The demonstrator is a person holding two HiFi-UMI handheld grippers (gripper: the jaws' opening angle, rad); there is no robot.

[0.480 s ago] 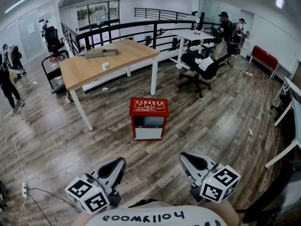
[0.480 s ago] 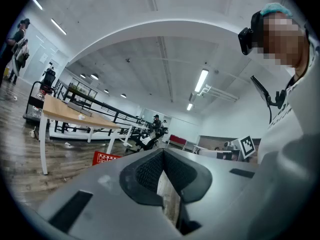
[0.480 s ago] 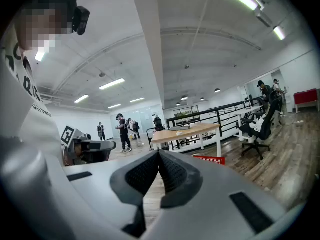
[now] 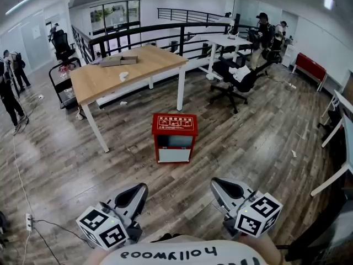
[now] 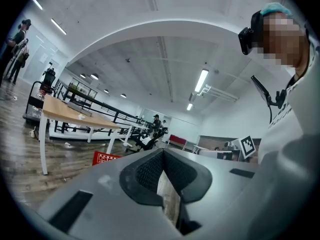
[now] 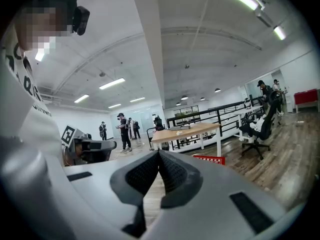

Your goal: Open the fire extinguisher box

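Shut tight, both pairs: the left gripper (image 5: pixel 162 152) has its ribbed pads pressed together with nothing between them, and the right gripper (image 6: pixel 159 155) is the same, closed and empty. Both are held low and close to the person's body.

Well ahead of both sets of jaws, and roughly between the lines they point along, the fire extinguisher box (image 4: pixel 174 139) stands on the wooden floor (image 4: pixel 265 142), far out of reach. From the left gripper it peeks out as a red corner just left of the jaw tips; from the right gripper it is a red strip just right of them. Its lid is down, so the task is not yet begun.

It looks like a painted metal cabinet, so probably stiff, fairly heavy and unlikely to slide under a light pull. The paint may be slippery for closed pads. A pale panel fills the front; if that is glazing it is the fragile part, best left alone. No handle or latch is visible from here, so the front edge of the lid seems the likeliest place to take hold.

White Chinese characters and a row of small diagrams cover the red lid, too small to read. The person's shirt (image 4: pixel 176 254), just behind the jaws, reads "Hollywood", upside down.
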